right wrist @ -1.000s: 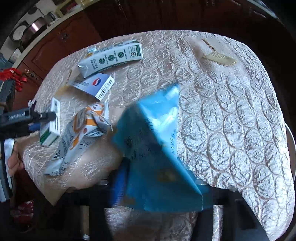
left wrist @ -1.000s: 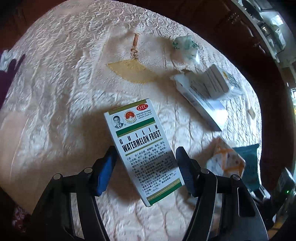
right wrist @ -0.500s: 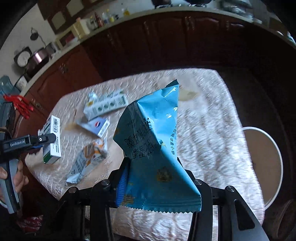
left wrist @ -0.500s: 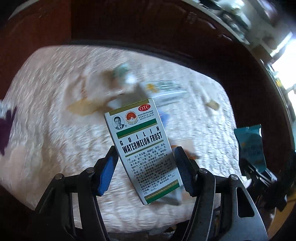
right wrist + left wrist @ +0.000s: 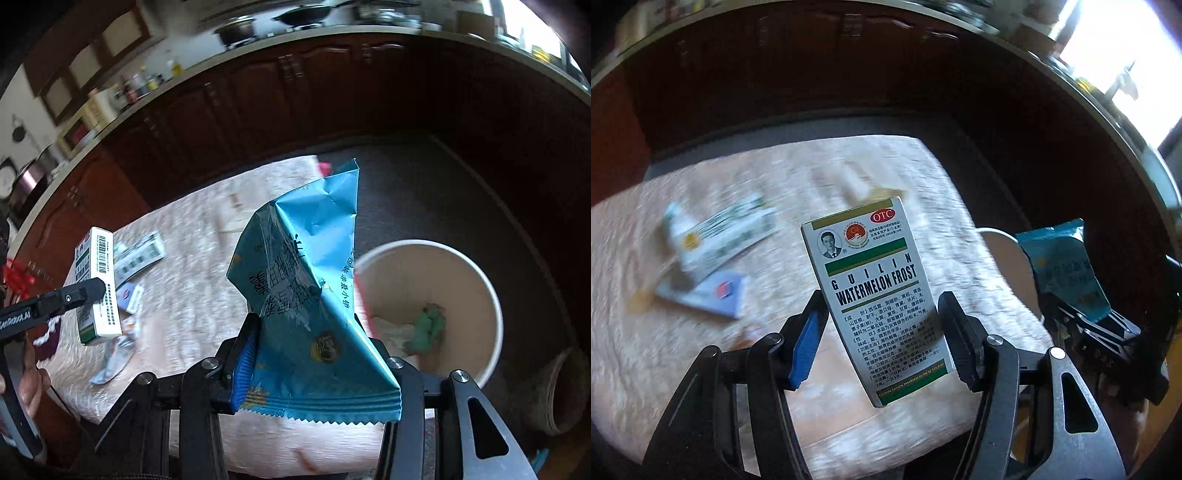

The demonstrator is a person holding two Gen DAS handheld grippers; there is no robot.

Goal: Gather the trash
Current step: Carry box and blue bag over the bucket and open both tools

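The left gripper [image 5: 882, 332] clamps the medicine box [image 5: 875, 295] above the tablecloth [image 5: 646, 350]. Only the right view shows inside the bin [image 5: 491, 295], where the right gripper [image 5: 306, 354] pinches the blue wrapper [image 5: 306, 280].

White-and-green medicine box [image 5: 875, 295], blue snack wrapper [image 5: 314, 295], cream embossed tablecloth [image 5: 665, 332], white bin [image 5: 491, 306].

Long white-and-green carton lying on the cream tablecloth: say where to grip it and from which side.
Take the carton at mid-length, across its narrow width, coming down from above: it lies flat on the tablecloth, long edges exposed. First free a gripper: the left gripper holds the white medicine box, the right gripper the blue snack wrapper.
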